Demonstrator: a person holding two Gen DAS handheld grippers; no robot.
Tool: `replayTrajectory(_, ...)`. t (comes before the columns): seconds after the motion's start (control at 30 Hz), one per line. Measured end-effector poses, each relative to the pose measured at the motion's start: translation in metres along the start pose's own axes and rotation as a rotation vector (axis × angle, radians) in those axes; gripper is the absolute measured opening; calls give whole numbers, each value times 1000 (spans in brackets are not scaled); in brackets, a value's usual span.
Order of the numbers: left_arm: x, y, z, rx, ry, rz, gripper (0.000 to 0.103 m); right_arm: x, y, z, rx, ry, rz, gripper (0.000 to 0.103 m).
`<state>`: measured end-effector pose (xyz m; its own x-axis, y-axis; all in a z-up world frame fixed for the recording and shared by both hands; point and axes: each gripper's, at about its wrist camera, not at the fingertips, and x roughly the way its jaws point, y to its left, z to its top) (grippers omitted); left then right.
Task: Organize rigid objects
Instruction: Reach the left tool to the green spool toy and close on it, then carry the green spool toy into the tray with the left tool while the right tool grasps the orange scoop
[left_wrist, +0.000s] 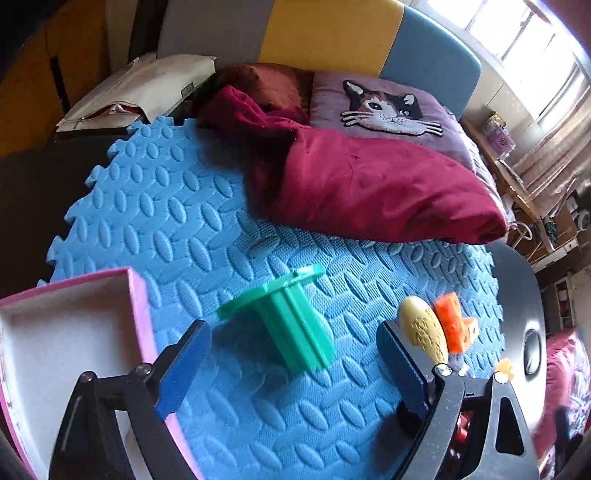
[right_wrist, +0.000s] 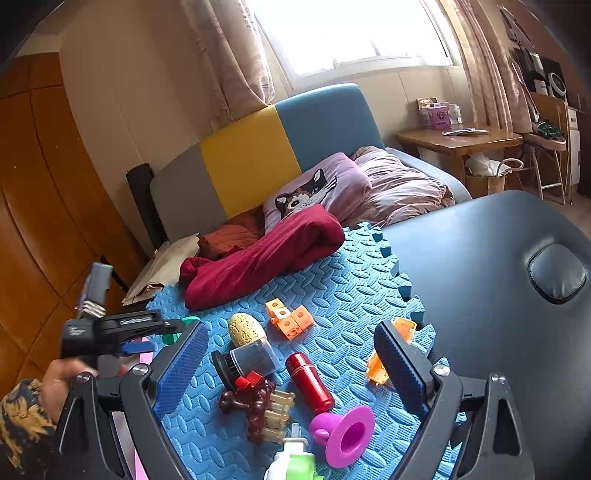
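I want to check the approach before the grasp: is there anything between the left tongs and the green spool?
Nothing visible blocks it. The left tongs stand open, and the green spool lies on its side on the blue mat just ahead, between the two fingers' lines. The pink box and yellow egg lie off to the sides.

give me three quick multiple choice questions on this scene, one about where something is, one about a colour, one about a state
1. Where is the pink box?
A. on the pillow
B. at the mat's left edge, by the left tongs
C. on the desk

2. What colour is the spool lying on the foam mat?
A. green
B. red
C. white

3. How do the left tongs stand?
A. shut on the spool
B. shut on nothing
C. open, with no contact

Answers: 1 B, its pink wall sits beside the left finger; 2 A, it is plainly green; 3 C, blue mat shows on both sides of the spool.
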<state>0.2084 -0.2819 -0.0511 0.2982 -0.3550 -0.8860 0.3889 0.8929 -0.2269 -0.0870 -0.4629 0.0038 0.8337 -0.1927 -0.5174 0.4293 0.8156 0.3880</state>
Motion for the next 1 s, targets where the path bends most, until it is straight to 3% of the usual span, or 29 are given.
replayTrajectory(0.03,6,-1,2,0,7,14,87,0,0,0,2,-1,1,93)
replayTrajectory(0.07,12,-1,4,2,17,28,78,0,-1,0,4,-2,2,93)
replayTrajectory(0.17,27,-2,7,19,46,40,35,1,-2,0,5,2,-4,93)
replayTrajectory(0.2,25,-4,6,47,10,64,31,2,-2,0,5,5,-4,93)
replayTrajectory(0.47,9,-12,-24,161,-53,75,30,5,-19,2,79,24,-10,87)
replayTrajectory(0.6,-15,-19,-45,210,-97,53,30,8,-32,2,145,48,-13,81)
replayTrajectory(1.0,-85,-27,-105,283,-197,-36,30,21,-56,-6,252,145,-68,75)
